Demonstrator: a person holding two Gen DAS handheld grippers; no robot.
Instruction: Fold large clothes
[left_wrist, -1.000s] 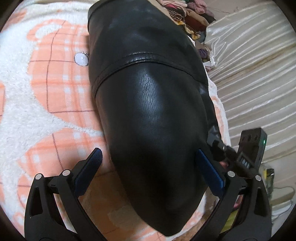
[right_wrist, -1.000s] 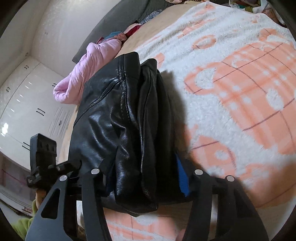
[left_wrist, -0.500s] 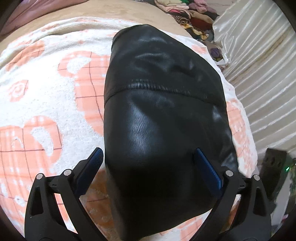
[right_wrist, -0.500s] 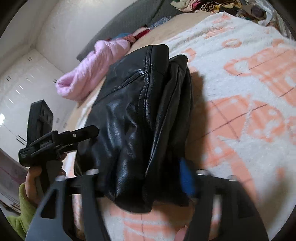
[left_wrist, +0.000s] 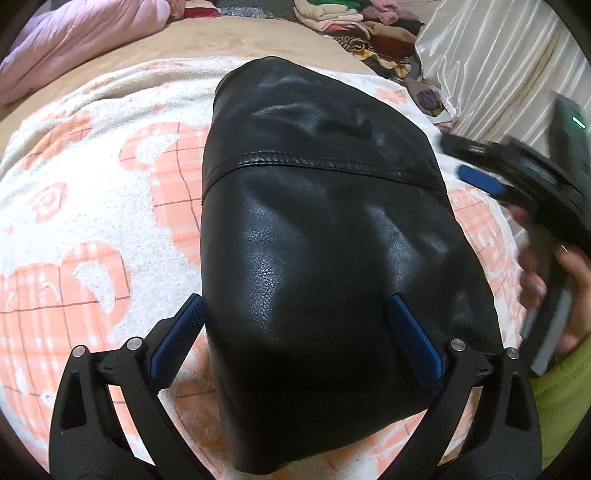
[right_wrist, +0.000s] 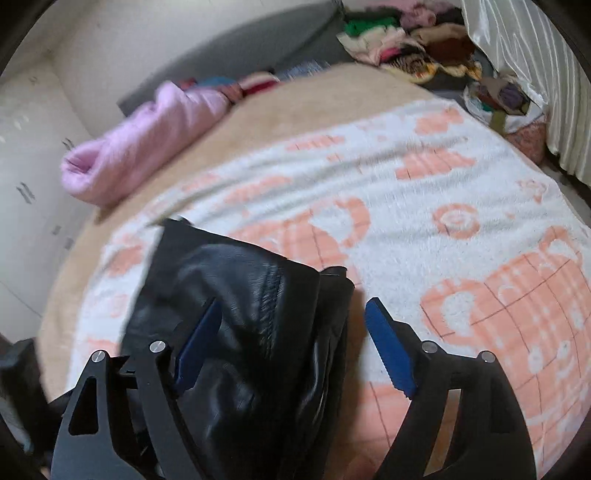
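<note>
A folded black leather jacket (left_wrist: 325, 251) lies on the white and orange blanket (left_wrist: 74, 229). My left gripper (left_wrist: 295, 317) is open, its blue pads wide apart on either side of the jacket's near end, above it. My right gripper (right_wrist: 295, 317) is open too, raised over the jacket (right_wrist: 236, 317), with its left pad over the leather and its right pad over the blanket (right_wrist: 461, 206). The right gripper also shows at the right edge of the left wrist view (left_wrist: 517, 177), held by a hand.
A pink puffy garment (right_wrist: 147, 147) lies at the far left of the bed. A pile of mixed clothes (right_wrist: 417, 40) sits at the far end. A cream curtain (left_wrist: 491, 62) hangs on the right. White cupboards (right_wrist: 26, 155) stand on the left.
Both grippers have drawn back and lifted from the jacket. The right gripper let go of the jacket's folded edge and opened; it has swung to the jacket's right side.
</note>
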